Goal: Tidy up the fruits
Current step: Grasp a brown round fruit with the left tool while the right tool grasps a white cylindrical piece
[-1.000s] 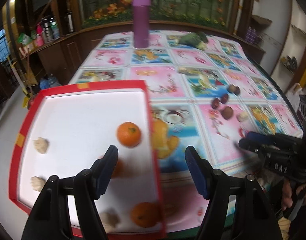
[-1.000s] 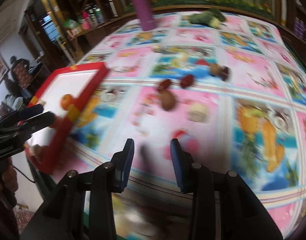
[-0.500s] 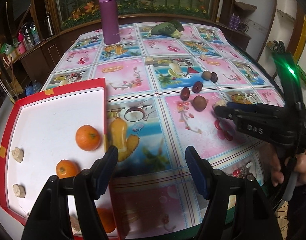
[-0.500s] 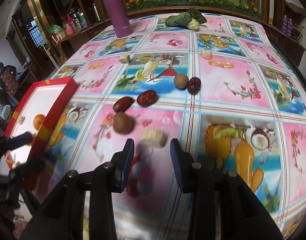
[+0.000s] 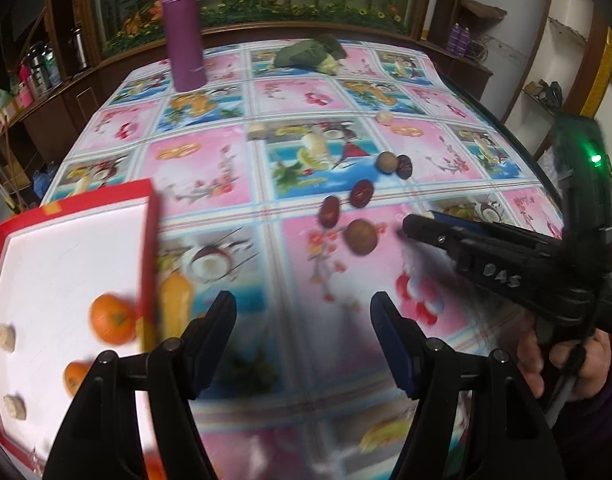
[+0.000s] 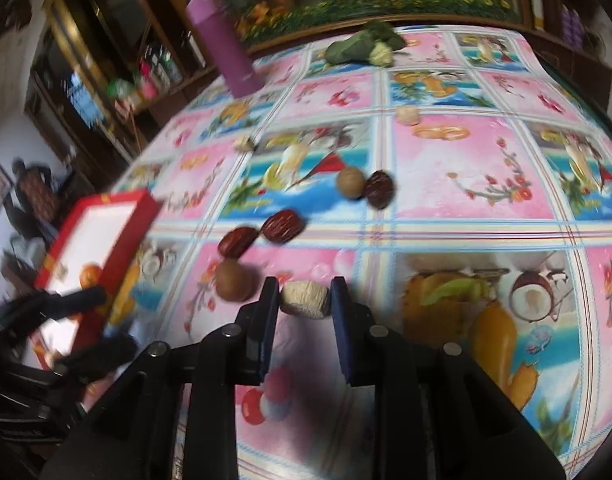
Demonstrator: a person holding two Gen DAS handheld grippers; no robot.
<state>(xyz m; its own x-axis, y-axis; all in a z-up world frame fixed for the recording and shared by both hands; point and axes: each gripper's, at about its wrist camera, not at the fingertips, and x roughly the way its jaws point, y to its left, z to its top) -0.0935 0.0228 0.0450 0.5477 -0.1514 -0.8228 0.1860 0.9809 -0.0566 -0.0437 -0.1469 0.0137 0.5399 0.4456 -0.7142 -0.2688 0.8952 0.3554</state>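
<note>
Patterned desk [image 6: 466, 168] is carrying fruits; right hand-held gripper [image 6: 306, 304] is clasping a pale nut [image 6: 306, 299], left hand-held gripper [image 5: 301, 336] is gaping, released.

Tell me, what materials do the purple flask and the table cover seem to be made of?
Purple flask: likely painted metal or plastic; smooth, matte, uniformly coloured body. Table cover: probably plastic or oilcloth; printed fruit pictures and a slight sheen, lying flat.

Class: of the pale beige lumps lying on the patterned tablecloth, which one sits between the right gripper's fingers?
The nearest pale lump, beside the round brown fruit: it lies between the right gripper fingers. The other two lie far up the cloth, well beyond its reach.
</note>
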